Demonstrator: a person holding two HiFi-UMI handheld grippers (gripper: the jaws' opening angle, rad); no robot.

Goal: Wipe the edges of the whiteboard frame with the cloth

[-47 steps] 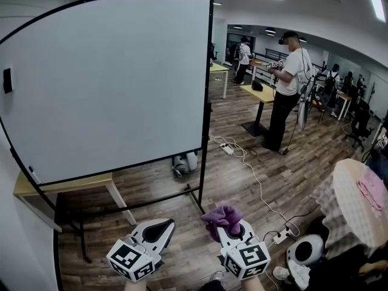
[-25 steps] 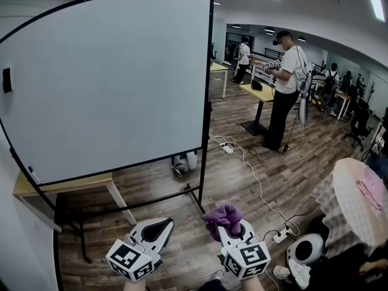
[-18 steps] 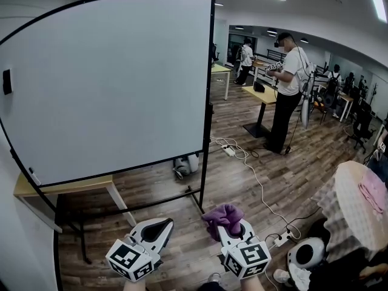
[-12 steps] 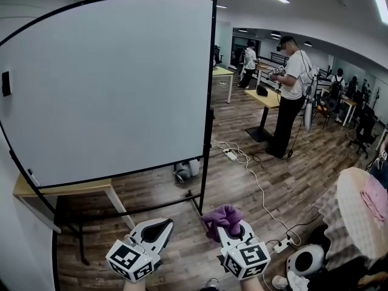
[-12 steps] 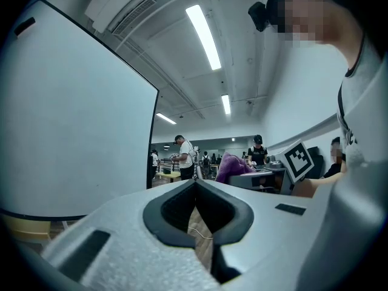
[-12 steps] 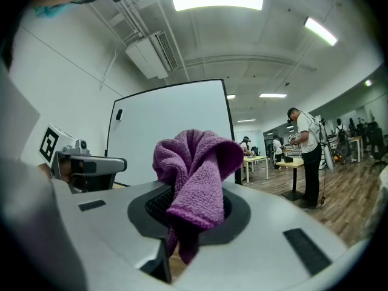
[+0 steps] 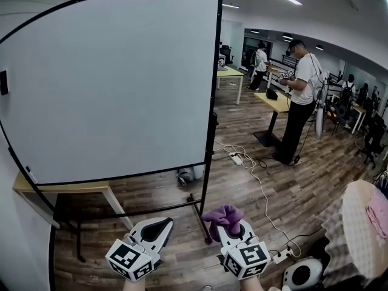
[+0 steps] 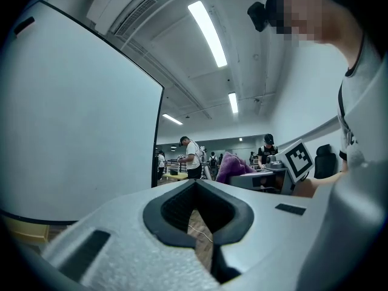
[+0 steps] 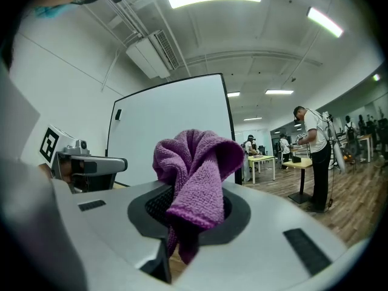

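Nearest, at the bottom of the head view, the two tools are held side by side, low over the wooden floor. The left tool has its jaws pressed together with nothing between them; its own view shows only a thin slit of floor past the dark pads. The right tool is pinching the cloth, a purple towel bunched into folds. The cloth rises above the jaw tips and a tail hangs down between them. It is in the air, apart from the frame.

To the right, close by, stands a round table with a checked cover and pink fabric on it. A white cable snakes over the floor from near that side toward the board.

Just ahead of the tools, the stand's black foot lies on the floor under the frame's right upright. The whiteboard fills the left and middle of the head view, blank and pale, ringed by the thin black frame. Below its lower edge a pale wooden worktop shows, behind the stand's legs.

Farther off to the right, a person in a white shirt and dark trousers stands, with more people beyond under the ceiling lights.
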